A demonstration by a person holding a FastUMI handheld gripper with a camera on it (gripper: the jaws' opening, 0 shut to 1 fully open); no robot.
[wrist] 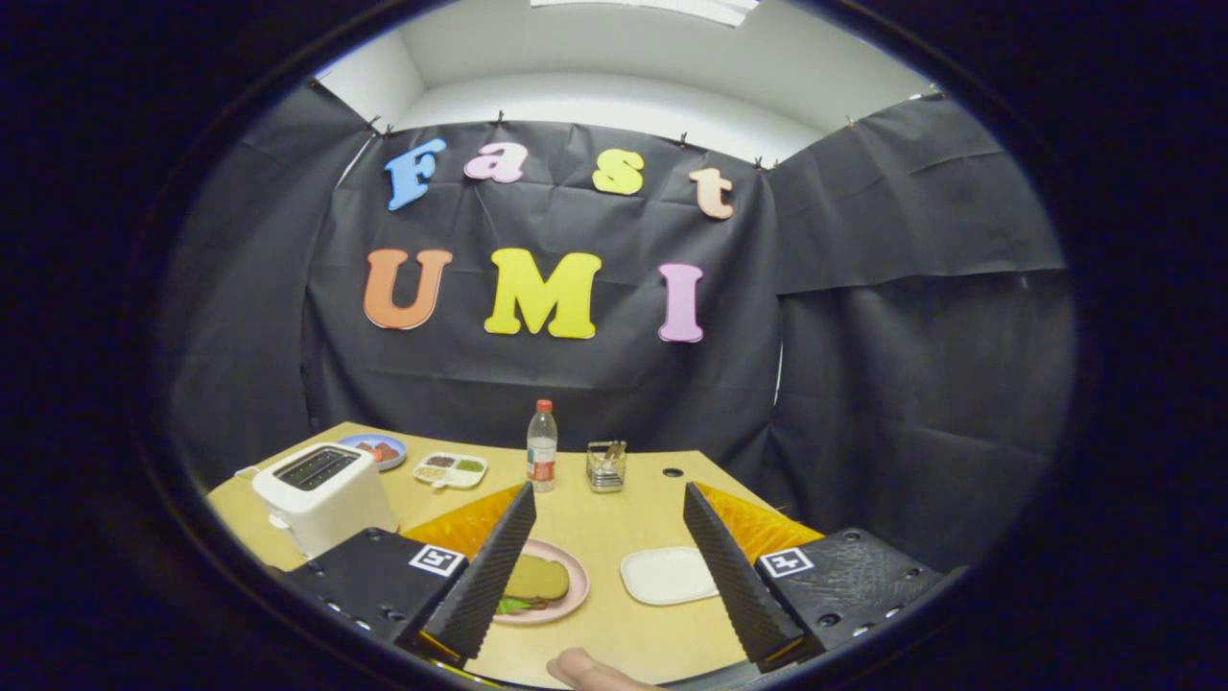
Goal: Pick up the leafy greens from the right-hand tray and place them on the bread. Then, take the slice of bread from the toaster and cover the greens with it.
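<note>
now hand-held gripper (609, 566) agape above round plate (574, 597)

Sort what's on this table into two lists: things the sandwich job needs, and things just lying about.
Job:
pink plate with bread slice covering greens
toaster
white tray
claw, open, fingers apart above the table

Lying about:
water bottle
wire holder
divided dish
blue plate
</note>
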